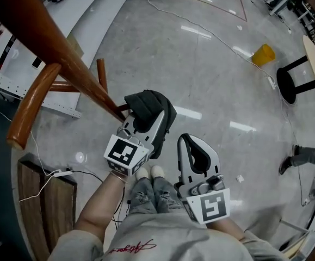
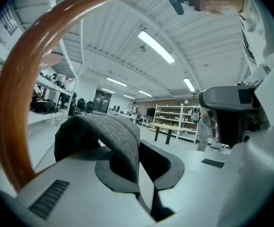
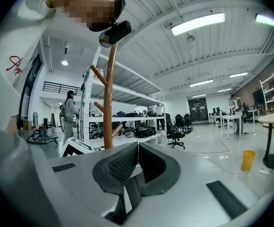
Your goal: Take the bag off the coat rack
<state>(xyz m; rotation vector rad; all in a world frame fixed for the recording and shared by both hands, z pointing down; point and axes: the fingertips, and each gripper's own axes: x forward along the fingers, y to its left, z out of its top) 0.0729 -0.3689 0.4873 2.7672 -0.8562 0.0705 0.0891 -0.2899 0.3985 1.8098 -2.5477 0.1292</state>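
My left gripper (image 1: 142, 125) is clamped on the soft grey strap (image 2: 115, 136) of the bag (image 1: 149, 107), which sits against the coat rack (image 1: 48, 37) (probably light, limp, prone to sagging), and my right gripper (image 1: 192, 156) is closed on nothing.

left gripper (image 1: 148, 116), right gripper (image 1: 189, 145): white shells, black ribbed pads (image 3: 122, 167). Black-and-white marker cube (image 1: 125, 154) at 7 o'clock of left, 5 o'clock of right. Light grey shirt (image 1: 168, 242), red script (image 1: 133, 249), grey jeans (image 1: 152, 196), white shoes (image 1: 149, 172)
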